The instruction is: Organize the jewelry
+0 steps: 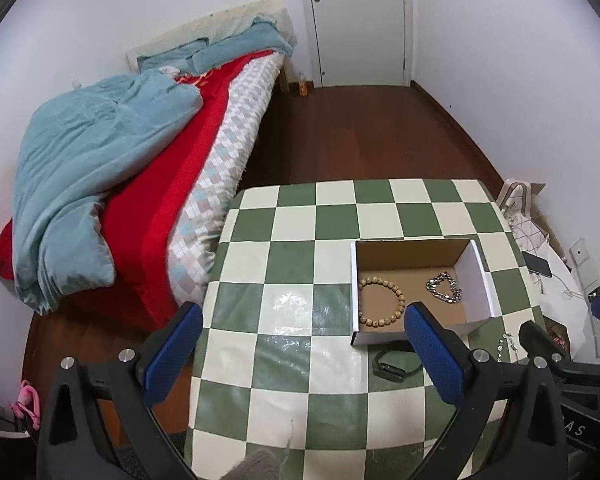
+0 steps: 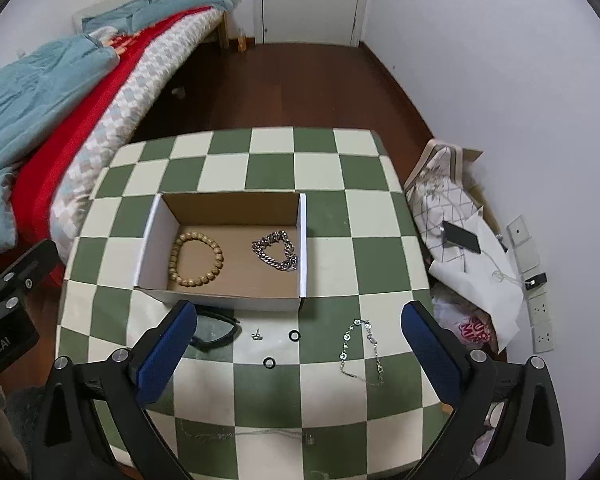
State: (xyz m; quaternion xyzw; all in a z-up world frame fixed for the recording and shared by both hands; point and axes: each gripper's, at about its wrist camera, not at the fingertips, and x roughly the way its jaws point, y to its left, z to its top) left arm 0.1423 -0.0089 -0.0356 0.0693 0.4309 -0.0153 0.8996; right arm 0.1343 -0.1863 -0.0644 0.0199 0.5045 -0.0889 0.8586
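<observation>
In the left wrist view the left gripper (image 1: 304, 322) hangs over the green-and-white checked table (image 1: 292, 216) with its blue-padded fingers (image 1: 176, 352) spread wide and nothing between them. Ahead and to the right sits an open cardboard box (image 1: 476, 276); inside it lie a wooden bead bracelet (image 1: 381, 301) on the left and a silver chain bracelet (image 1: 445, 287) on the right, well apart from each other. A black band (image 1: 389, 369) lies on the table just in front of the box's near wall, partly hidden by the right finger. Beyond the table stands a bed (image 1: 148, 184) with a blue quilt and red cover, and a white door (image 1: 360, 20) at the far wall. In the right wrist view the right gripper (image 2: 298, 338) is likewise released — fingers wide, holding nothing — above the table's near part. Between its fingers on the cloth lie a thin silver chain (image 2: 360, 352), two small black rings (image 2: 295, 335) set apart from each other, and a tiny stud (image 2: 255, 335); the black band (image 2: 216, 332) shows beside the left finger, near the box (image 2: 228, 300). The bead bracelet (image 2: 197, 259) and chain bracelet (image 2: 277, 256) rest on the box floor — neither touching the other.
</observation>
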